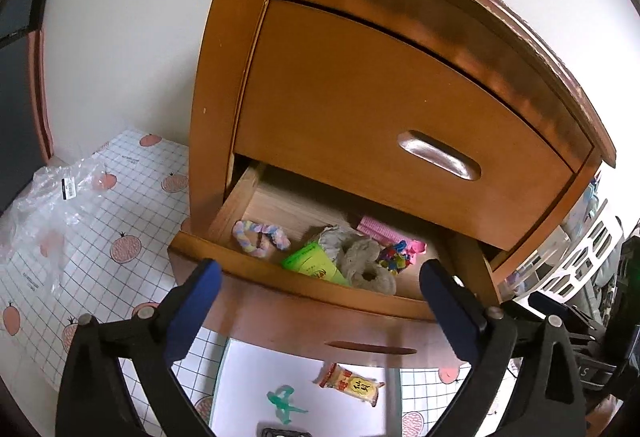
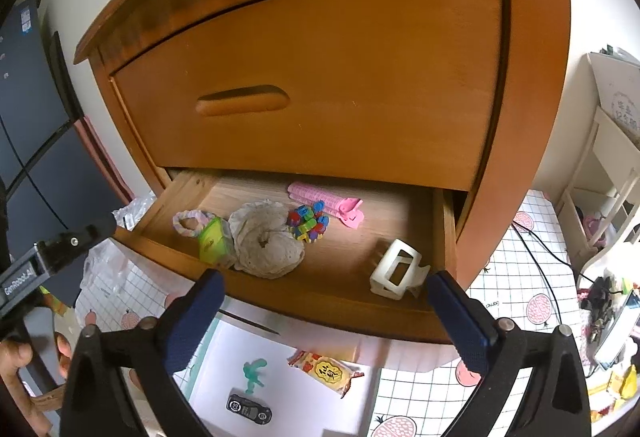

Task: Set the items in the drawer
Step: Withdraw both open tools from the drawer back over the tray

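The wooden nightstand's bottom drawer (image 2: 320, 297) (image 1: 280, 285) is pulled out. Inside lie a pastel braided ring (image 2: 188, 223) (image 1: 260, 237), a green packet (image 2: 212, 241) (image 1: 316, 265), a beige knitted piece (image 2: 264, 241) (image 1: 364, 261), colourful small clips (image 2: 310, 223) (image 1: 396, 257), a pink comb-like item (image 2: 328, 203) (image 1: 380, 227) and a white plastic frame (image 2: 396, 269). On a white sheet on the floor lie a snack packet (image 2: 326, 371) (image 1: 352, 385), a green figure (image 2: 254, 375) (image 1: 286, 403) and a black toy car (image 2: 248, 407). My right gripper (image 2: 324, 307) and left gripper (image 1: 320, 295) both stand open and empty above the drawer's front edge.
The upper drawer (image 2: 312, 85) is closed. A checked mat with fruit print (image 1: 100, 221) covers the floor, with a clear plastic bag (image 1: 44, 197) at the left. A white basket (image 1: 576, 249) stands right of the nightstand. A hand (image 2: 16, 357) holds the left gripper's body (image 2: 52, 257). A white shelf (image 2: 608, 165) stands far right.
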Demonstrator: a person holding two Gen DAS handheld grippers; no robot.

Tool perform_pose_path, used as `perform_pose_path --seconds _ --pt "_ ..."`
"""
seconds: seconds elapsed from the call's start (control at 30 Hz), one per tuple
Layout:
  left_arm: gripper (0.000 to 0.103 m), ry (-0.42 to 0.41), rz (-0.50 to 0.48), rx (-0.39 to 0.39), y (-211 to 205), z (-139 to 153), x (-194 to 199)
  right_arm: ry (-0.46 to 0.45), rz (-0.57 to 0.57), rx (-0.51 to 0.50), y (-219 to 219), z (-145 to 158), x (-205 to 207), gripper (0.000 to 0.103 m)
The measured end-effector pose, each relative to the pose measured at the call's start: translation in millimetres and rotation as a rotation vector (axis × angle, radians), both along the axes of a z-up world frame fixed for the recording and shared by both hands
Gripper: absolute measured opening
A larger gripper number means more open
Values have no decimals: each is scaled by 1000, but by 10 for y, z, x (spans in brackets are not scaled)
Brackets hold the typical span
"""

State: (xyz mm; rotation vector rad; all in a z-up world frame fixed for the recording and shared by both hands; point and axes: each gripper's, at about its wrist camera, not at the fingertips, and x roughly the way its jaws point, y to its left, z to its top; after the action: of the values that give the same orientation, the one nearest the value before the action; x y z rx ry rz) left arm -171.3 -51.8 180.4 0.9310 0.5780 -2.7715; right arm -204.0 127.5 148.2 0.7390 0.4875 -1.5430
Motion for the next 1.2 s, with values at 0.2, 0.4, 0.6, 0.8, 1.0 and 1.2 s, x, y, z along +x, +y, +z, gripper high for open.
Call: perform_pose_path --seconds 0.2,0.4,0.6,0.8,1.0,1.2 --pt "103 21 21 -64 64 18 54 -8 -5 3 61 -47 -18 103" --pt "103 33 16 -62 136 32 122 -2 -3 1 157 -79 -12 103" --pt "103 88 -14 -19 258 -48 397 -7 -6 -59 448 -134 34 103" --pt "103 66 -26 1 416 -364 699 -29 9 -52 794 -464 120 103" --pt "103 -42 -75 71 498 -870 785 -44 25 38 976 -984 162 103" --pt "103 -186 -58 148 494 -1346 753 -98 -3 155 1075 -1558 121 103"
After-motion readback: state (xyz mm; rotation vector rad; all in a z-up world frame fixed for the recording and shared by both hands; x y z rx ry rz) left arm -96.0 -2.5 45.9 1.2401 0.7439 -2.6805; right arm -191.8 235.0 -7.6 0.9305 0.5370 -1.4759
